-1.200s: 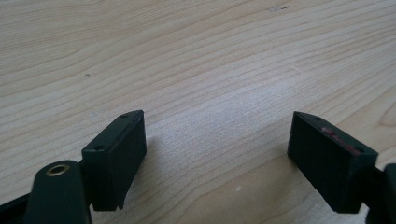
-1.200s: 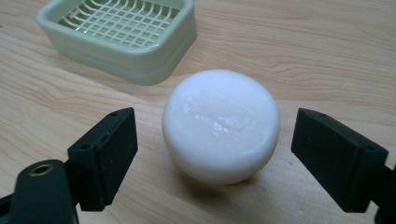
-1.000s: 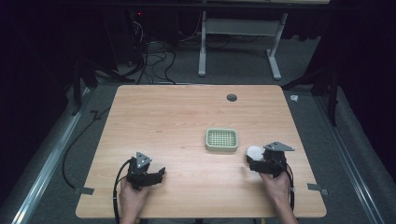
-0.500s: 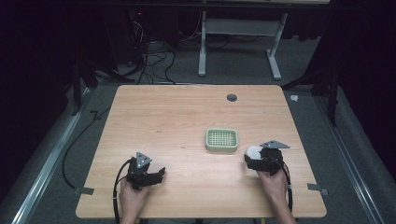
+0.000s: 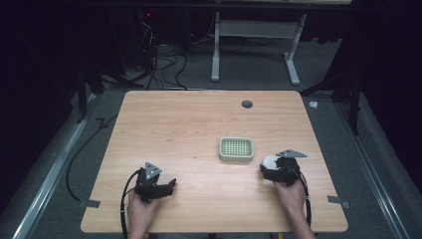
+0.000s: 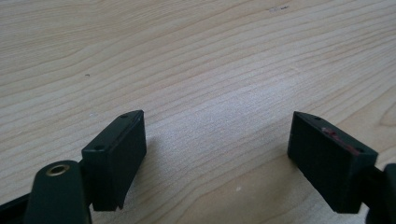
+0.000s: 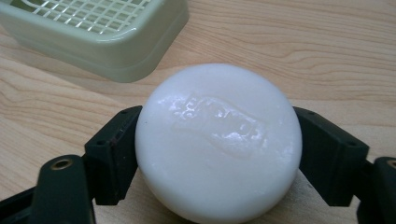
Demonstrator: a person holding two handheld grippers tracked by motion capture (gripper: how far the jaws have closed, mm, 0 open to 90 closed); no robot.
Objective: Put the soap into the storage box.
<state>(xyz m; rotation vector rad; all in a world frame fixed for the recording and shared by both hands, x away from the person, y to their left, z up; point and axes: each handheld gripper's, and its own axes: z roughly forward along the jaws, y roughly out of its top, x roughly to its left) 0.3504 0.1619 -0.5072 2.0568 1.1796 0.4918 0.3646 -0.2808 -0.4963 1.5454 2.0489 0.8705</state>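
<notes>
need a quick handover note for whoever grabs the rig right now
Right tool: shut on the white soap bar, jaws on both its sides, low over the table just right of the green soap dish.
Left tool: open, empty, resting near the front left of the table.
Done: soap gripped.
Left: the dish's grid is empty; the likely next step is to carry the soap over and set it in the dish, then release.

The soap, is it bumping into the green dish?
Apart. In the right gripper view a strip of bare wood shows between the white soap, held between the right gripper's jaws, and the green dish.
</notes>
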